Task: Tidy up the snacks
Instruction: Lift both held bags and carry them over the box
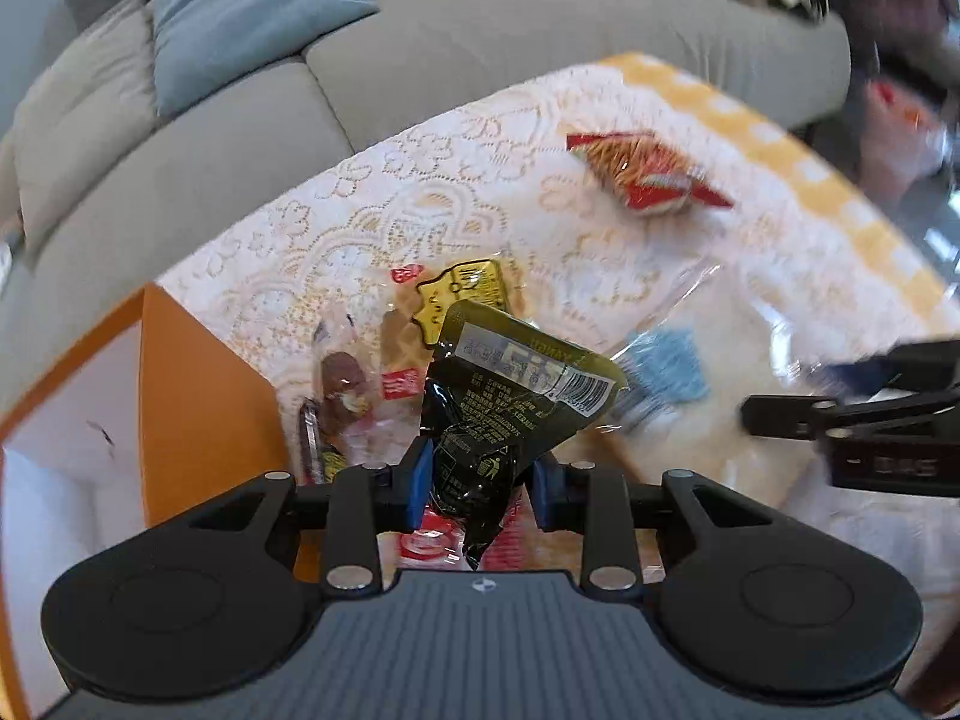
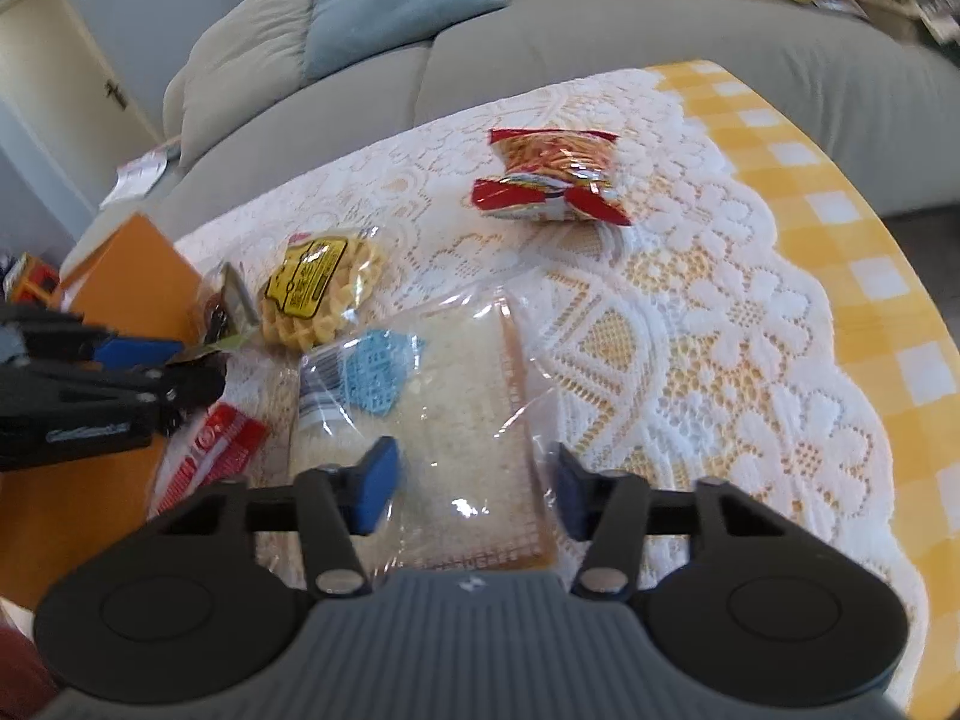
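The left claw (image 1: 480, 480) is clamped on a black snack packet (image 1: 510, 396) beside the orange box (image 1: 198, 384), while the right claw (image 2: 474, 492) hangs spread apart over the bagged bread (image 2: 456, 420) on the desk (image 2: 750, 360).

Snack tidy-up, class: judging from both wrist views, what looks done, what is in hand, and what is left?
Done: cannot confirm; the orange box shows white walls but no snack clearly inside. In hand: the left gripper is shut on a black packet. The right gripper is open above the bagged bread. Left: the red snack bag, yellow-labelled waffle pack and bread lie on the lace cloth.
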{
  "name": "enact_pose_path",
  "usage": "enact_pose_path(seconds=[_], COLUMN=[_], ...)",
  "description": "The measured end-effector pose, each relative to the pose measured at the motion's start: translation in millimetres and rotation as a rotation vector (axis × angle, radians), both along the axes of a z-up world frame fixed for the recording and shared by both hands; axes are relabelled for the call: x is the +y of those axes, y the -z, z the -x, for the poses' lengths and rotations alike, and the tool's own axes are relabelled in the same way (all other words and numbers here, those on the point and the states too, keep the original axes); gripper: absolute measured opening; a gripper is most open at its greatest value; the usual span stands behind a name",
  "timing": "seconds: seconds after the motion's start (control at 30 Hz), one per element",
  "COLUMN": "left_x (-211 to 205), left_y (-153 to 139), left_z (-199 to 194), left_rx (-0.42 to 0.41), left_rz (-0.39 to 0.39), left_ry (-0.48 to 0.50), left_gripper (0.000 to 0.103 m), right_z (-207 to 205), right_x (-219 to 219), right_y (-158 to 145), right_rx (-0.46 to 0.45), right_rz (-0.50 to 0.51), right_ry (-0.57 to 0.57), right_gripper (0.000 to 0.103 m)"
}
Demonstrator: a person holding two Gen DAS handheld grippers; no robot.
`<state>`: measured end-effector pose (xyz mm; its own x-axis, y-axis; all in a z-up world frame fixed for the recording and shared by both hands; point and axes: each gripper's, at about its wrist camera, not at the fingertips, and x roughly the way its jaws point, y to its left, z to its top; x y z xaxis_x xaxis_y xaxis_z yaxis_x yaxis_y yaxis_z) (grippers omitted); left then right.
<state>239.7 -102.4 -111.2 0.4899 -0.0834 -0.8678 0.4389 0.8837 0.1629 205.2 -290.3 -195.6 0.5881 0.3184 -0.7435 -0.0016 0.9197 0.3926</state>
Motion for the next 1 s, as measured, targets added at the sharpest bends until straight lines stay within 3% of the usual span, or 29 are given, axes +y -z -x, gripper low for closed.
enact_pose_path(seconds=[0.07,0.27,0.57,1.0], left_x=[0.0,0.8,7.1,40.9], left_y=[-4.7,-14.6,-30.0,-56.0], left_z=[4.1,22.1,49.8,74.3], left_rx=[0.014,0.026,0.028,-0.002], left_rz=[0.038,0.095,0.139,0.229], left_ry=[-0.017,-0.055,-0.09,-0.178], left_gripper=[0.036,0.036,0.036,0.036], right_z=[0.4,5.4,21.5,51.6], right_x=[-2.4,3.0,16.9,55.9], right_y=[-1.5,-9.6,-35.7,-81.5], right_rx=[-0.004,-0.041,-0.131,-0.241], right_rz=[-0.004,0.053,0.132,0.251], right_ry=[0.013,-0.003,-0.03,-0.115], right_gripper=[0.035,0.02,0.009,0.003])
